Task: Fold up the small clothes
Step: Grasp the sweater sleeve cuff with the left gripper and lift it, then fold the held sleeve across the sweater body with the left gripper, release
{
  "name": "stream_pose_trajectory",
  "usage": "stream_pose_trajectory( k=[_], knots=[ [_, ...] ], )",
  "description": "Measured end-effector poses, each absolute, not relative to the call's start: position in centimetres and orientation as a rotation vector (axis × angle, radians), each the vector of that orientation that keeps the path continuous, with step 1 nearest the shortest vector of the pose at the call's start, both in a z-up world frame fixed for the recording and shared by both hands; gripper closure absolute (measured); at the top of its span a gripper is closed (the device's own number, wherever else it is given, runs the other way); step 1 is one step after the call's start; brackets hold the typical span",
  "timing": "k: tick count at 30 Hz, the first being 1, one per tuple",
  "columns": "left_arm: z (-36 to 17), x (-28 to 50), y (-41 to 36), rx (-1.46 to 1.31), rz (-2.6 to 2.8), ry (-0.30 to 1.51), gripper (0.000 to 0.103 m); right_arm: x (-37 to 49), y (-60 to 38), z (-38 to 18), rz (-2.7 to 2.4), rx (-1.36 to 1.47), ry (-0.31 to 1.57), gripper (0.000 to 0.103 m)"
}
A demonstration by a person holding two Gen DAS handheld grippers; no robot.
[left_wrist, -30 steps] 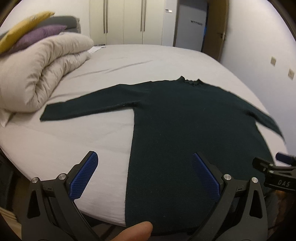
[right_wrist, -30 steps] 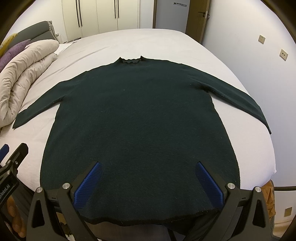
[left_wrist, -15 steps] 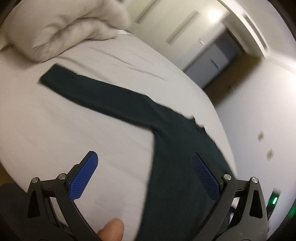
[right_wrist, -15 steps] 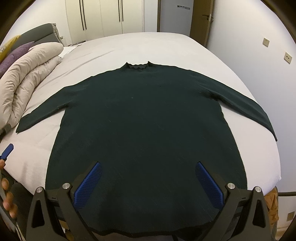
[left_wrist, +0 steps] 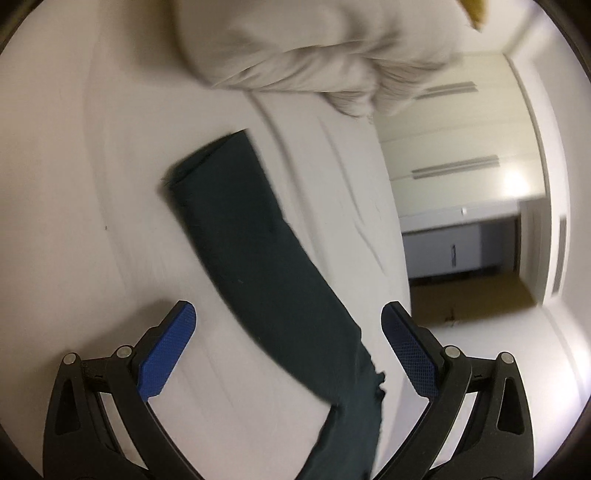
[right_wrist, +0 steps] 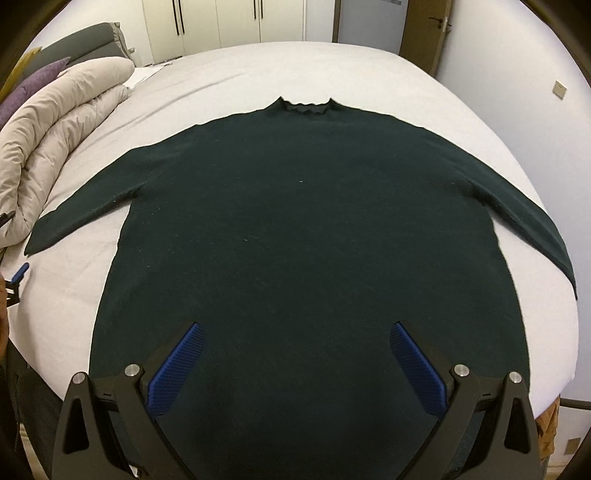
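A dark green long-sleeved sweater (right_wrist: 303,236) lies flat on the white bed (right_wrist: 295,70), collar away from me, both sleeves spread out. My right gripper (right_wrist: 293,343) hovers open over the sweater's lower body, nothing between its blue pads. In the left wrist view, tilted and blurred, the sweater's left sleeve (left_wrist: 251,258) runs from its cuff (left_wrist: 207,158) down toward the camera. My left gripper (left_wrist: 288,325) is open above that sleeve, one pad on each side, not touching it. A blue tip of the left gripper (right_wrist: 20,271) shows at the right wrist view's left edge.
A rolled beige duvet (right_wrist: 62,122) lies along the bed's left side, close beyond the sleeve cuff, also as the duvet (left_wrist: 314,48). Purple and grey pillows (right_wrist: 40,74) sit behind it. White wardrobes (right_wrist: 221,22) and a doorway (right_wrist: 424,33) stand past the bed; a wall is on the right.
My left gripper has swung left from the sweater's hem to over the left sleeve, tilting strongly. The right gripper has edged slightly forward over the sweater's body. Both stayed open.
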State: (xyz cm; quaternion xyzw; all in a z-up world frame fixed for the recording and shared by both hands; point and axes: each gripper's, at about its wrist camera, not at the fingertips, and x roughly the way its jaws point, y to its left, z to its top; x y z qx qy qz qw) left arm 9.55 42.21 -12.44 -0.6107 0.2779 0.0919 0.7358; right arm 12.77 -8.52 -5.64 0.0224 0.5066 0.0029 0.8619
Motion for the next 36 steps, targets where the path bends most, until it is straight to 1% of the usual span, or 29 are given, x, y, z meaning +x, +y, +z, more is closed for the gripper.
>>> stream_pose_trajectory(
  k=[6,8,9,11,12,13,14,16,17,20,22,24,27,30,32,34,36],
  knots=[
    [-14.4,11.5,43.2,-1.382,0.209,0.574,0.001,14.2,-7.6,-6.5,0.02,0.038,1.08,0.0],
    [-15.0,12.4,43.0,-1.397,0.214,0.567,0.003,14.4,-7.5,-6.7,0.025,0.045,1.083,0.0],
    [-15.3,12.8,43.4,-1.41,0.218,0.56,0.006,14.5,-7.5,-6.8,0.028,0.048,1.084,0.0],
    [-15.7,13.5,42.7,-1.434,0.215,0.55,0.014,14.6,-7.5,-7.0,0.033,0.056,1.084,0.0],
    [-15.7,14.1,42.3,-1.448,0.217,0.546,0.022,14.6,-7.6,-7.0,0.034,0.057,1.083,0.0],
    [-15.9,14.2,42.2,-1.461,0.218,0.54,0.032,14.6,-7.7,-7.0,0.034,0.058,1.081,0.0],
    [-16.4,14.8,42.6,-1.465,0.221,0.541,0.038,14.6,-7.7,-7.0,0.032,0.058,1.082,0.0],
    [-17.0,14.8,42.8,-1.471,0.236,0.542,0.064,14.7,-7.9,-7.1,0.03,0.07,1.08,0.0],
    [-17.2,14.7,42.8,-1.47,0.245,0.544,0.07,14.8,-8.2,-7.1,0.031,0.078,1.079,0.0],
    [-17.0,14.9,42.5,-1.416,0.27,0.543,0.079,14.9,-8.8,-7.1,0.039,0.111,1.071,0.0],
    [-15.5,15.7,41.5,-1.321,0.274,0.563,0.087,15.0,-9.4,-7.2,0.047,0.125,1.068,0.0],
    [-13.4,16.8,39.7,-1.209,0.256,0.588,0.09,15.1,-10.0,-7.3,0.046,0.138,1.063,0.0],
    [-9.2,20.1,34.4,-0.965,0.2,0.635,0.091,15.2,-11.8,-7.6,0.039,0.195,1.056,0.0],
    [-4.8,25.2,25.2,-0.641,0.103,0.689,0.091,15.6,-14.7,-8.1,0.016,0.29,1.053,0.0],
    [-3.6,27.6,18.1,-0.416,0.052,0.724,0.091,15.7,-16.5,-8.4,-0.001,0.346,1.049,0.0],
    [-4.4,29.2,10.2,-0.147,0.014,0.758,0.091,16.3,-18.8,-8.8,-0.018,0.418,1.043,0.0],
    [-7.1,29.8,3.8,0.065,-0.014,0.795,0.092,17.1,-20.6,-9.1,-0.015,0.479,1.036,0.0]
  ],
)
